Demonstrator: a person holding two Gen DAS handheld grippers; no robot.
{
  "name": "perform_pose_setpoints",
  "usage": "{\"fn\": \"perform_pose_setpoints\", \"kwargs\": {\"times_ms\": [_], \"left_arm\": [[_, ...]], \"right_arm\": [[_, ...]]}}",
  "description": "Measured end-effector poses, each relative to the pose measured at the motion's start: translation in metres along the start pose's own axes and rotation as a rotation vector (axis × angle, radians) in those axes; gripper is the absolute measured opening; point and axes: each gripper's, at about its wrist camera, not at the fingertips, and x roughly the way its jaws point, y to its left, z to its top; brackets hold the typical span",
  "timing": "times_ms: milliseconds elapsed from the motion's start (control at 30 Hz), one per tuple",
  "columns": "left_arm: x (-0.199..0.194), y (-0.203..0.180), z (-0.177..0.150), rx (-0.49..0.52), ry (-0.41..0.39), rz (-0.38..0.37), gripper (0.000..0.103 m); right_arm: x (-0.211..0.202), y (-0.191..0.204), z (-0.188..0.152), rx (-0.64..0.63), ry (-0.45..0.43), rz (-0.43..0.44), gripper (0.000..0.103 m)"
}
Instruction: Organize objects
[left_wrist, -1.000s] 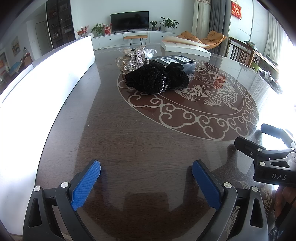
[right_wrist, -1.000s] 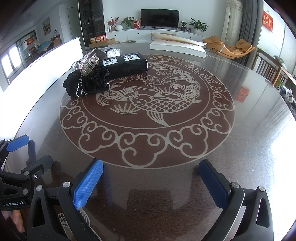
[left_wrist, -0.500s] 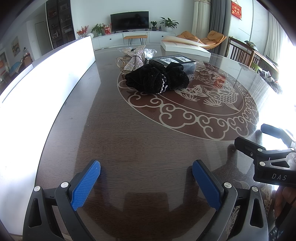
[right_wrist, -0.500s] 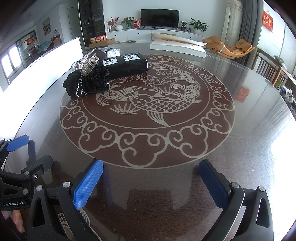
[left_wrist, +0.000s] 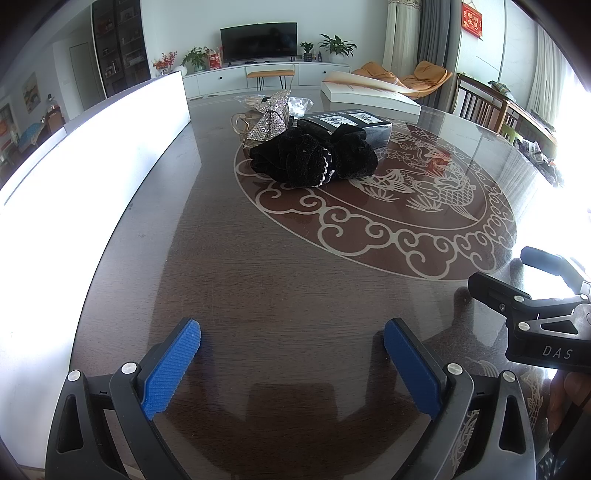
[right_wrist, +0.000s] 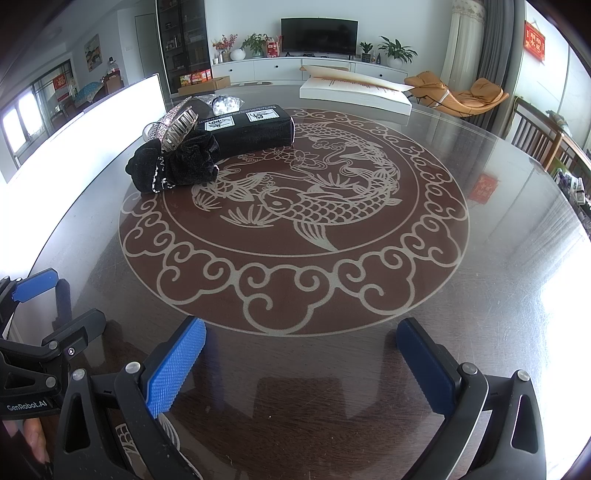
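A black velvet bundle with a pearl trim (left_wrist: 314, 162) (right_wrist: 175, 166) lies on the round table, far ahead of both grippers. A sparkly rhinestone bow clip (left_wrist: 271, 118) (right_wrist: 177, 122) rests against it. A black box with white labels (left_wrist: 354, 123) (right_wrist: 247, 127) lies just behind. A clear bag of small items (left_wrist: 299, 105) (right_wrist: 225, 103) sits further back. My left gripper (left_wrist: 291, 332) is open and empty near the table's front edge. My right gripper (right_wrist: 301, 328) is open and empty beside it.
The glass-topped table has a fish medallion (right_wrist: 295, 206) in its middle. A large white panel (left_wrist: 92, 147) runs along the left edge. A flat white box (right_wrist: 354, 94) lies at the far side. Chairs (right_wrist: 535, 129) stand on the right.
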Motion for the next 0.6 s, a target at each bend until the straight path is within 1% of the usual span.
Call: {"fn": "perform_pose_setpoints", "kwargs": {"times_ms": [500,600], "left_arm": [[0.0,-0.0001,0.0,0.0,0.0,0.0,0.101],[-0.001,0.0015,-0.0002,0.0,0.003,-0.013,0.101]], "right_arm": [[-0.0003,0.0,-0.0004,0.0,0.0,0.0,0.103],[-0.0002,-0.0001,-0.0001,0.0,0.0,0.0,0.103]]}}
